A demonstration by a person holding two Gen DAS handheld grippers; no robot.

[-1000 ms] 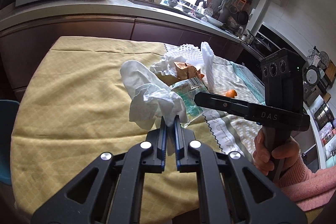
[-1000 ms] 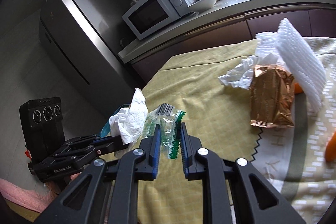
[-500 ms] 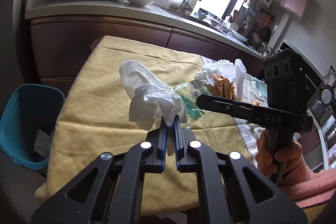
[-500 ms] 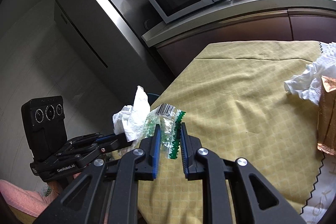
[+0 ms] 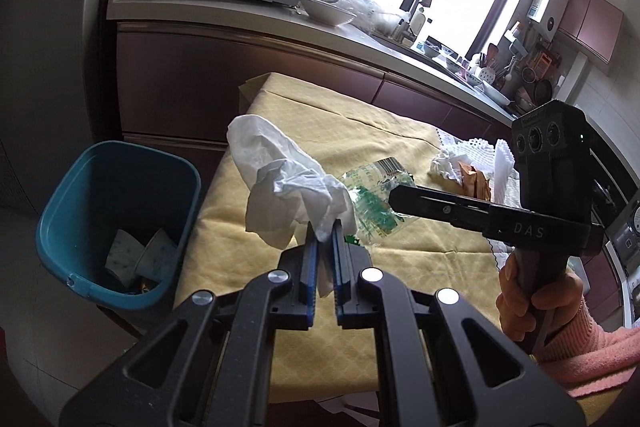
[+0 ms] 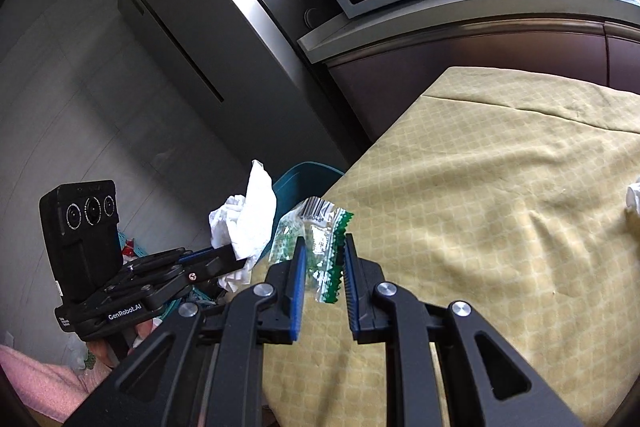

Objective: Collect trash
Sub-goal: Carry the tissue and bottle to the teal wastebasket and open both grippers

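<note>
a crumpled white tissue (image 5: 288,187) is pinched in the left gripper (image 5: 325,227), above the table edge beside the teal bin (image 5: 116,223). a clear green-printed wrapper (image 6: 316,247) is clamped in the right gripper (image 6: 323,251).

Both jaws clamped, tilted downward

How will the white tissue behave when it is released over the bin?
The white tissue, crumpled and drooping from the left hand-held gripper, looks floppy and light. It will probably fall slowly and may drift past the blue bin.
</note>
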